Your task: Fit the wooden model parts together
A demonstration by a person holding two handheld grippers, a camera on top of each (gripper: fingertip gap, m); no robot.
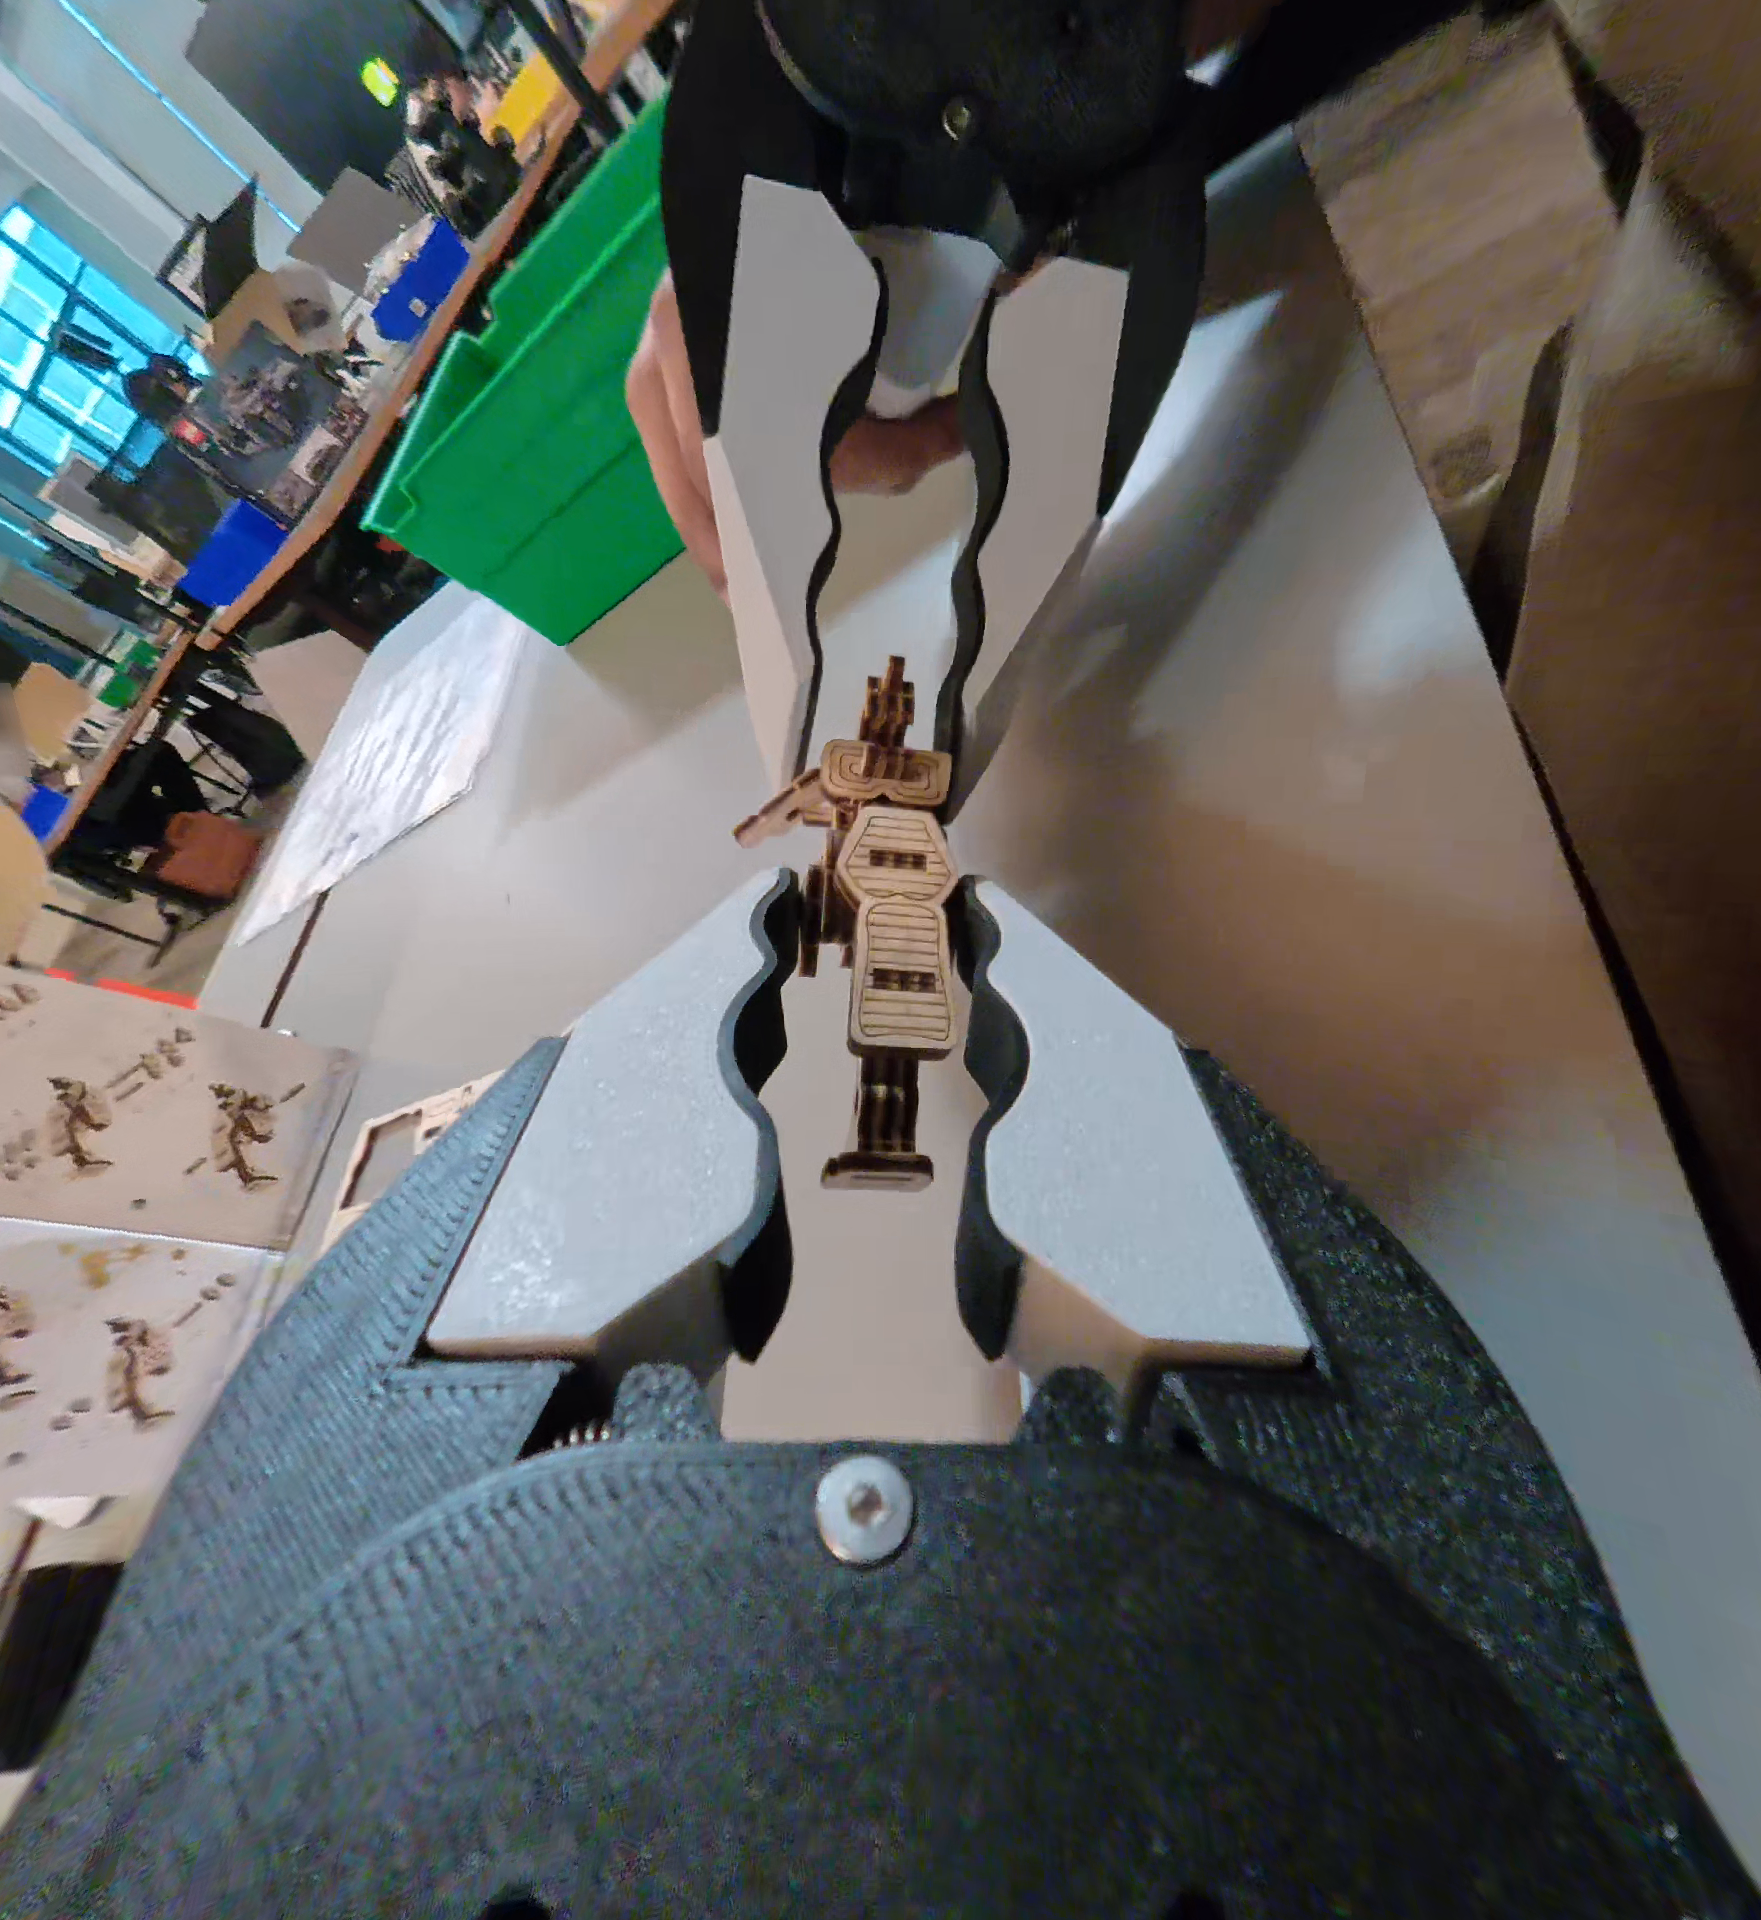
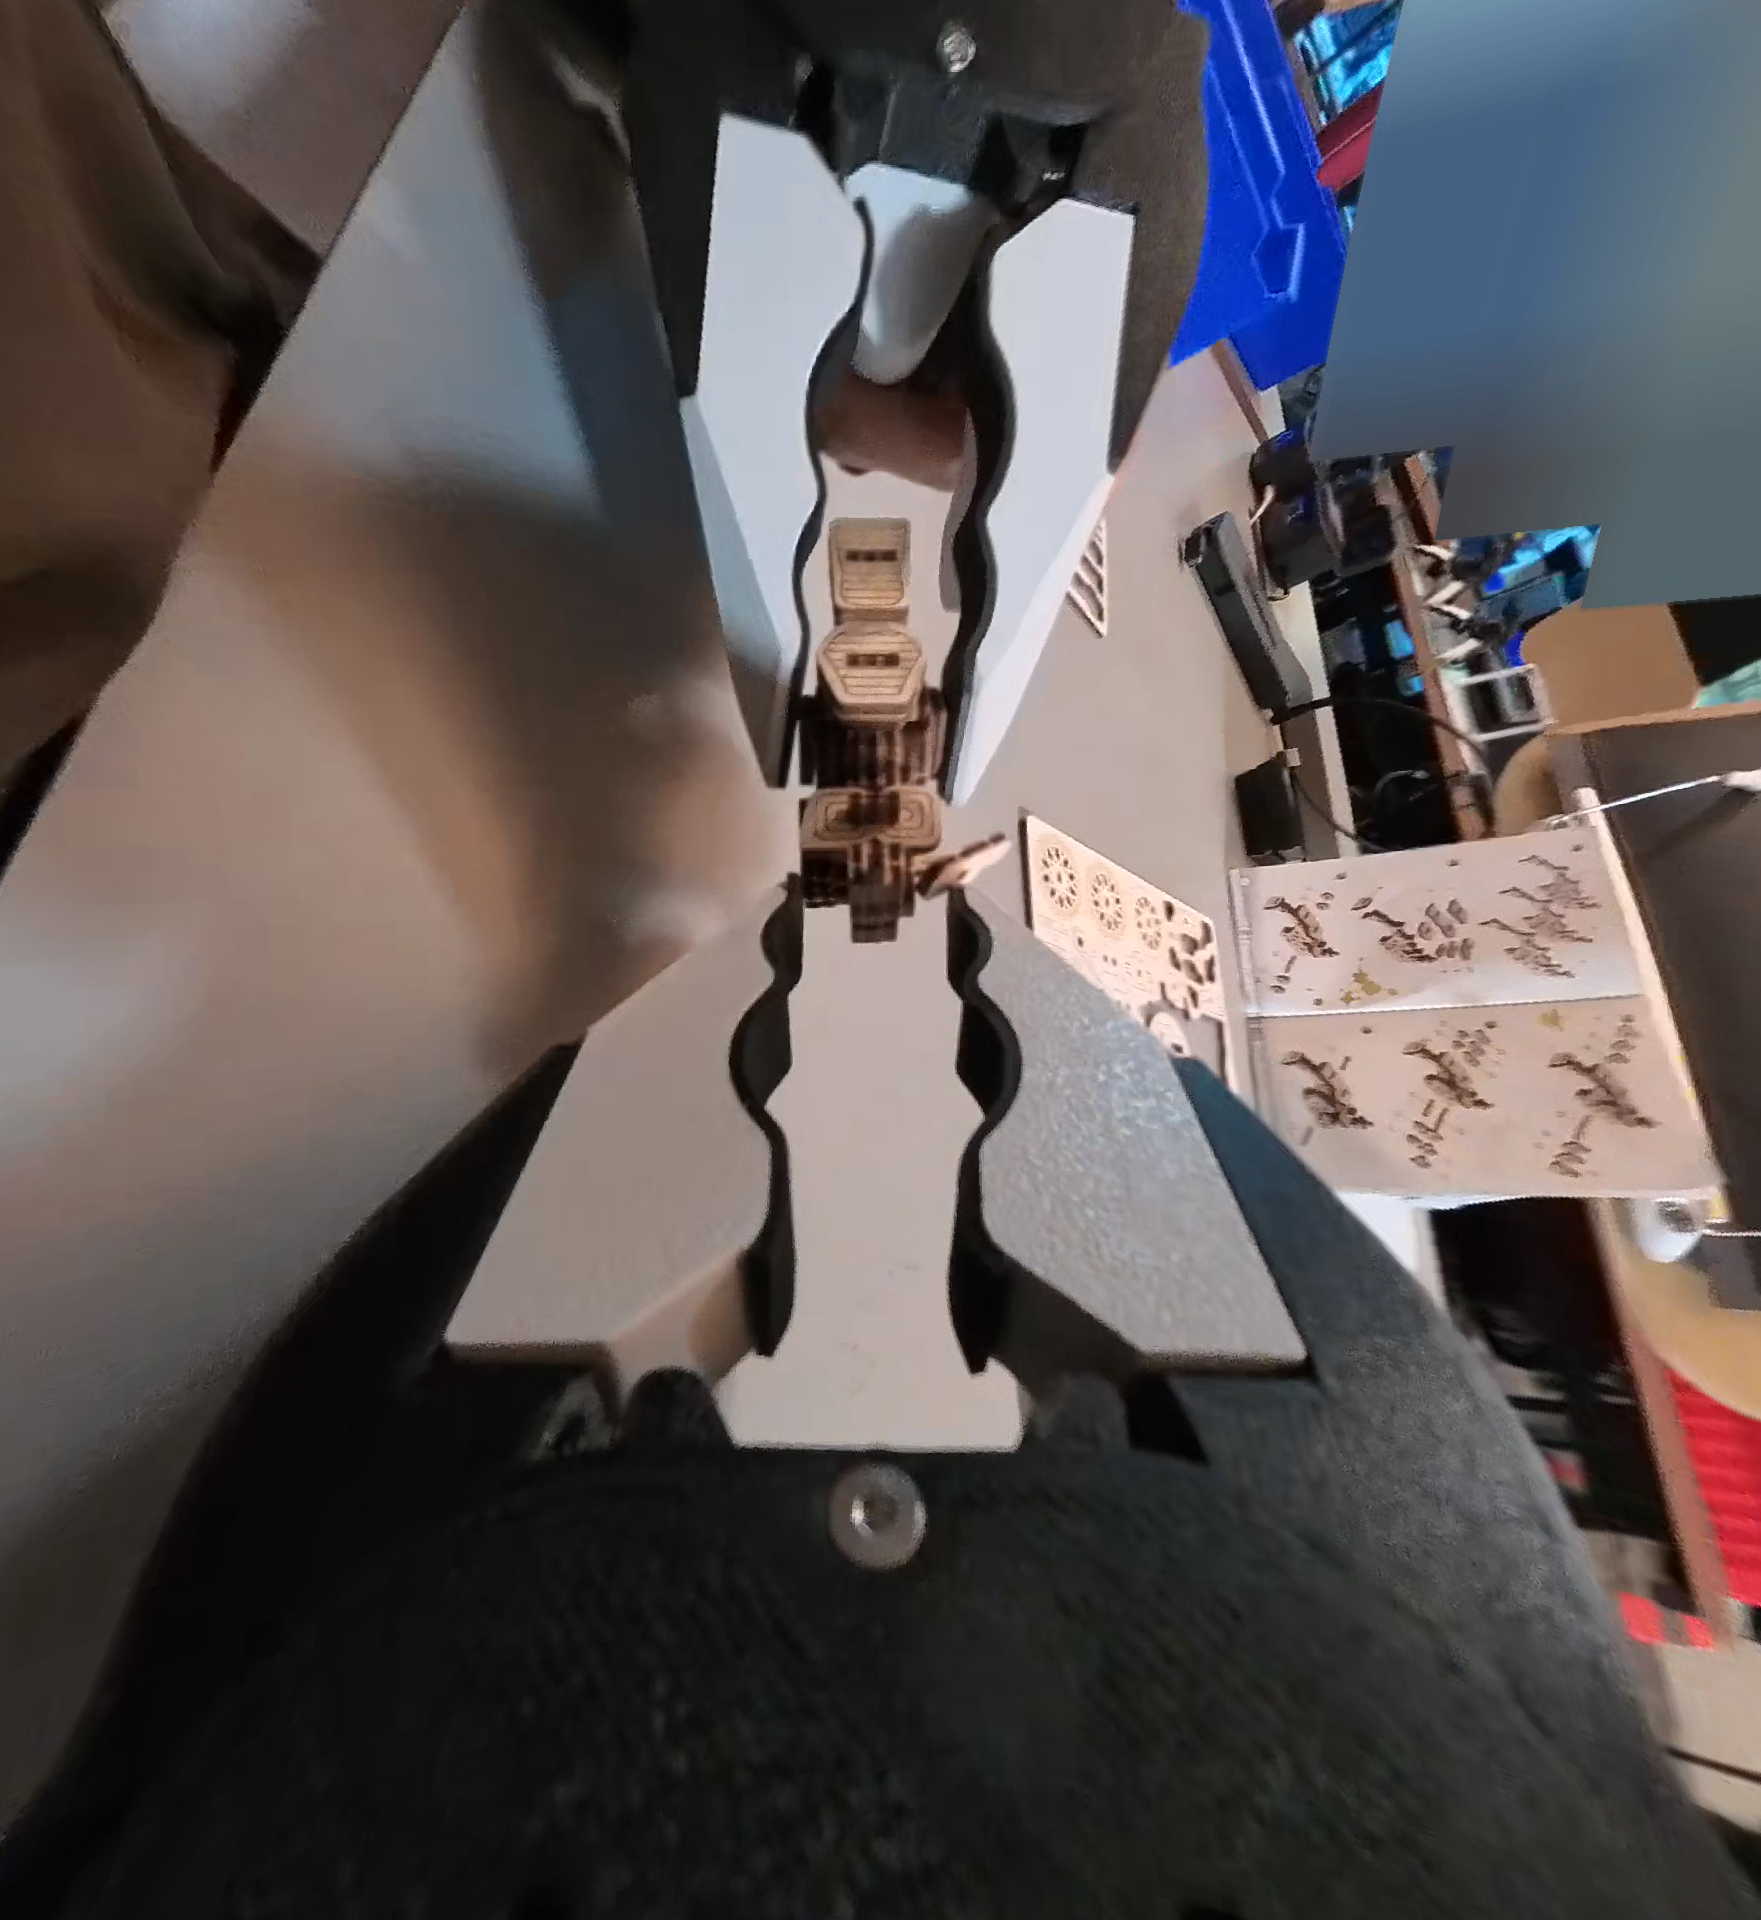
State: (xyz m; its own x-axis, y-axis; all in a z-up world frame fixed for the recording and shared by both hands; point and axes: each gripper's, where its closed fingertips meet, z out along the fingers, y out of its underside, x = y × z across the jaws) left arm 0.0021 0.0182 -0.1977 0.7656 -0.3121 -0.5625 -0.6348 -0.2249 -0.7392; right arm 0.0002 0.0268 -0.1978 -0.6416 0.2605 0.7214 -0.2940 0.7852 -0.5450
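Note:
A small layered wooden model (image 1: 897, 935) with engraved plates is held in the air between both grippers, above the white table (image 1: 564, 831). My left gripper (image 1: 876, 888) is shut on its body; the body runs back between my fingers to a T-shaped end. My right gripper (image 1: 881, 774) comes in from the opposite side, and its tips bracket the model's rounded head plate. In the right wrist view the model (image 2: 871, 821) sits just past my right gripper (image 2: 871, 899), with the left gripper (image 2: 865, 779) clamped on it beyond. A thin arm piece (image 2: 964, 862) sticks out sideways.
An instruction sheet (image 1: 97, 1195) with pictures of the model and a wooden part sheet (image 2: 1115, 914) lie on the table. Green bins (image 1: 543, 436) stand farther back, cardboard boxes (image 1: 1634, 520) along one side, and a blue bin (image 2: 1260, 208) behind. Left and right tips are no more than a few centimetres apart.

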